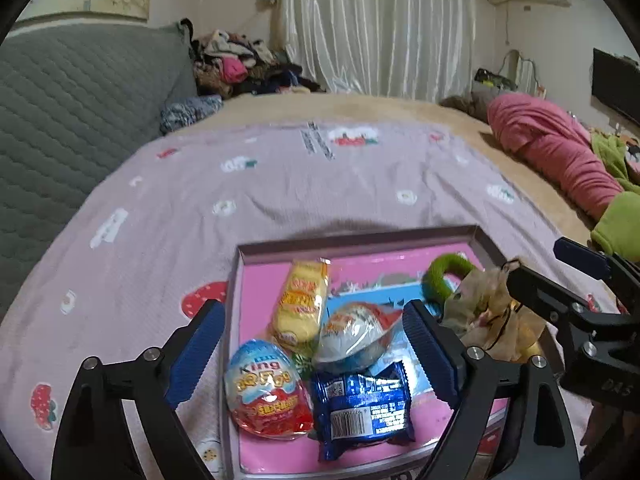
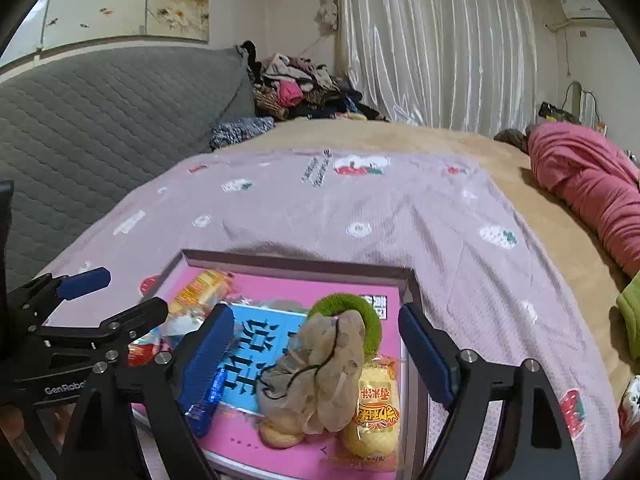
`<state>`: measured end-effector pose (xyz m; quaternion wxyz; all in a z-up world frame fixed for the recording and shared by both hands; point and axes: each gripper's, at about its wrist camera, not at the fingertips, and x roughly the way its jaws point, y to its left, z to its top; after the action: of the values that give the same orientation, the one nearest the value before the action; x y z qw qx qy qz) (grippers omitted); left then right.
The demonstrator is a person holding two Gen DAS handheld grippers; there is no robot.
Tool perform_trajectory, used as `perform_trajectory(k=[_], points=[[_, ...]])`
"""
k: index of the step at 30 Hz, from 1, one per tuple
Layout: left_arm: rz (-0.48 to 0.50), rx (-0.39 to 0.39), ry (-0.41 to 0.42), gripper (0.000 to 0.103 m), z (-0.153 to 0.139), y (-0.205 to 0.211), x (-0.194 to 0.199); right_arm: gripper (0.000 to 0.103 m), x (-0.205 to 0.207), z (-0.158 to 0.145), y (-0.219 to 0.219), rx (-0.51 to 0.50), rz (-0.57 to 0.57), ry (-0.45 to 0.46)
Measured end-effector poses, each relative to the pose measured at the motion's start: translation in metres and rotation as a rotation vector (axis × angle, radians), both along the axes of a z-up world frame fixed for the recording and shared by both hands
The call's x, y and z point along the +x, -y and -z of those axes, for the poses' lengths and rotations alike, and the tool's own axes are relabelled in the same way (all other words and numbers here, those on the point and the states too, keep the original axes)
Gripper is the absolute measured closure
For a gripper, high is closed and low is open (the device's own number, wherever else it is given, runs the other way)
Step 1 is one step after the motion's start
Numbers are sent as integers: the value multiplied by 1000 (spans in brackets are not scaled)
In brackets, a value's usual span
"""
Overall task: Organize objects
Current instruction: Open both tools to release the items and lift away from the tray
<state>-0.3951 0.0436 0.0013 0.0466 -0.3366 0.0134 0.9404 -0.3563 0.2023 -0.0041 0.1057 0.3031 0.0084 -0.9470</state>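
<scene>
A shallow pink tray (image 1: 360, 236) (image 2: 296, 262) lies on the lilac bedspread. In the left wrist view it holds a yellow snack pack (image 1: 302, 306), a King surprise egg (image 1: 266, 392), a second egg (image 1: 356, 330), a blue cookie pack (image 1: 362, 410), a green hair ring (image 1: 444, 276) and a beige mesh pouch (image 1: 492, 312). My left gripper (image 1: 316, 344) is open over the snacks. In the right wrist view my right gripper (image 2: 316, 348) is open around the mesh pouch (image 2: 324, 364), beside another yellow snack pack (image 2: 374, 412) and the green ring (image 2: 360, 308).
The lilac bedspread (image 1: 280, 184) covers a tan bed. A grey quilted headboard (image 1: 72, 120) stands at the left. A clothes pile (image 1: 240, 64) lies at the back. A pink garment (image 1: 556, 152) and a green one (image 1: 616, 224) lie at the right.
</scene>
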Motion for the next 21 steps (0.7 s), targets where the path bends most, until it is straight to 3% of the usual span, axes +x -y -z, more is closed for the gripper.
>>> perform_trajectory(k=[9,12,21], points=[[-9,-6,-11,11,-12,1,20,9,25,-26,-1,-3,-7,-29],[-16,-5,-12,11,-12,2,29,2,32,-31,-3,-5,1,-31],[-31,7,-35,11,-23,7,55,1,48,-31,-5,43,8,8]])
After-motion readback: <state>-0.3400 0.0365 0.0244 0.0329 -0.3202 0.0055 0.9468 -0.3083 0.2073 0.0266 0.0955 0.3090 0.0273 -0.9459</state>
